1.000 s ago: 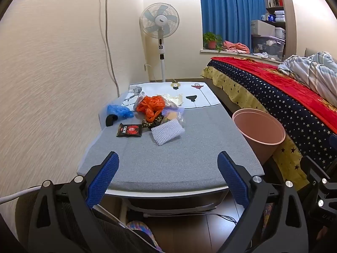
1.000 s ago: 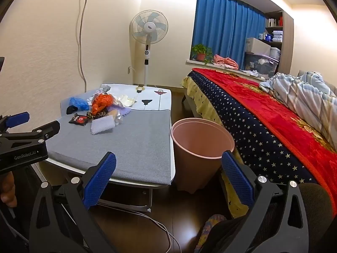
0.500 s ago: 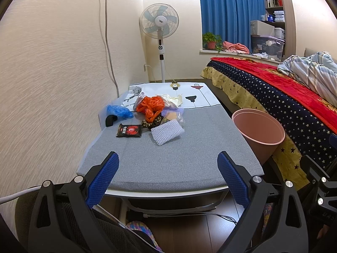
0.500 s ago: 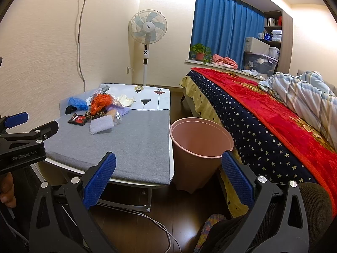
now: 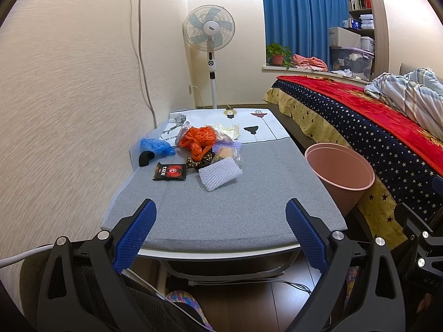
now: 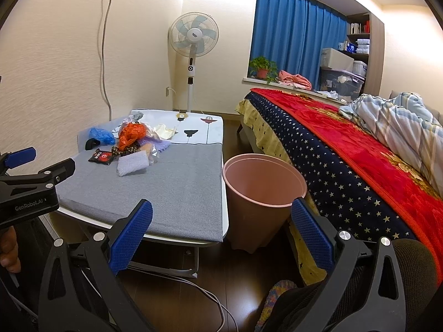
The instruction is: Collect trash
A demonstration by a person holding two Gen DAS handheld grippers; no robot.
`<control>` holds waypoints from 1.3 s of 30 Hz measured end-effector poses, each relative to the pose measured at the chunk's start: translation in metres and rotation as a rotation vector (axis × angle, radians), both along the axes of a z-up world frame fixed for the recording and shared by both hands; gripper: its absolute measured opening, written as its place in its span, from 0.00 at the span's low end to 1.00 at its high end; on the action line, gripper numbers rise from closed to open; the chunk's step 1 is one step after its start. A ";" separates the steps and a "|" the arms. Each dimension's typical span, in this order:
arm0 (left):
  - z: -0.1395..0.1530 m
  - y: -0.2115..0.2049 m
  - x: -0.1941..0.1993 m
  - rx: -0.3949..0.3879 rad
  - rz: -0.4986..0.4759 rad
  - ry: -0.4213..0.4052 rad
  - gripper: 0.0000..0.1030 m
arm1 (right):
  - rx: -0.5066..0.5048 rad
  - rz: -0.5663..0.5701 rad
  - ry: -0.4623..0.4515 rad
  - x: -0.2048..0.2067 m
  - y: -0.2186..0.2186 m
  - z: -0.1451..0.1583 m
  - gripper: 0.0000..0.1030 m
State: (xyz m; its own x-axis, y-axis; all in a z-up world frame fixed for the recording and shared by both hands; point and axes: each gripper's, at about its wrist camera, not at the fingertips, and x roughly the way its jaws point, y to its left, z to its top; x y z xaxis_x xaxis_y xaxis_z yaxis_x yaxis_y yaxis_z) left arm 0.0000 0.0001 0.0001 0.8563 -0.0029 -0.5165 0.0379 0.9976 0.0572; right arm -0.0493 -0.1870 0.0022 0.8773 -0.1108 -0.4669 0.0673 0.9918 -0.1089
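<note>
Both sets of tongs are built alike: matte black plastic frames with triangular cut-outs in each arm, round silver screw heads at the pivots, and blue pads with a fine dimpled texture lining the inner faces of the fingers. The left tongs (image 5: 220, 217) fill the lower part of their own view, with a white cable running off at the lower left edge. In the right wrist view the right tongs (image 6: 221, 218) sit at the bottom, and at the left edge the other tool's black body carries white lettering reading "GenRobot.AI", with a blue pad (image 6: 20, 157) above it. Below that, bare skin of the left hand (image 6: 8, 251) shows.
</note>
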 end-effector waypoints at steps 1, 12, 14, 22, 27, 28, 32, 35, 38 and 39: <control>0.000 0.000 0.000 0.000 0.000 0.000 0.89 | 0.001 0.001 0.000 0.000 0.000 0.000 0.95; 0.000 0.000 0.000 0.000 0.001 -0.001 0.89 | 0.001 0.001 0.002 0.000 0.000 0.000 0.95; 0.000 0.000 0.000 -0.002 0.000 -0.002 0.89 | 0.000 -0.001 0.000 0.000 0.000 0.000 0.95; 0.000 0.000 0.000 0.000 0.001 -0.002 0.89 | 0.000 0.000 0.001 0.000 0.001 -0.001 0.95; 0.000 0.000 0.000 0.000 0.000 -0.002 0.89 | 0.000 -0.001 0.001 0.002 0.006 -0.002 0.95; 0.000 0.000 0.000 0.000 0.000 -0.002 0.89 | 0.001 -0.001 0.001 -0.001 -0.001 0.001 0.95; 0.000 0.000 0.000 0.000 0.000 -0.002 0.89 | 0.000 -0.001 0.001 0.000 0.000 0.000 0.95; 0.000 0.000 0.000 0.001 0.001 -0.002 0.89 | -0.001 -0.002 0.000 0.001 0.001 0.000 0.95; 0.000 0.000 0.000 0.000 0.000 -0.003 0.89 | 0.000 -0.001 0.002 -0.001 0.001 0.001 0.95; 0.000 0.000 0.001 0.000 0.000 -0.003 0.89 | 0.000 -0.001 0.002 0.000 0.002 0.001 0.95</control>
State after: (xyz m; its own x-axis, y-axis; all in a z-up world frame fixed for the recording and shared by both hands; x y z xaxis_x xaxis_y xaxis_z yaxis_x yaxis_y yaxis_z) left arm 0.0006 0.0002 -0.0002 0.8578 -0.0025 -0.5139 0.0373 0.9977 0.0574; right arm -0.0497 -0.1854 0.0029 0.8762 -0.1121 -0.4688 0.0684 0.9917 -0.1093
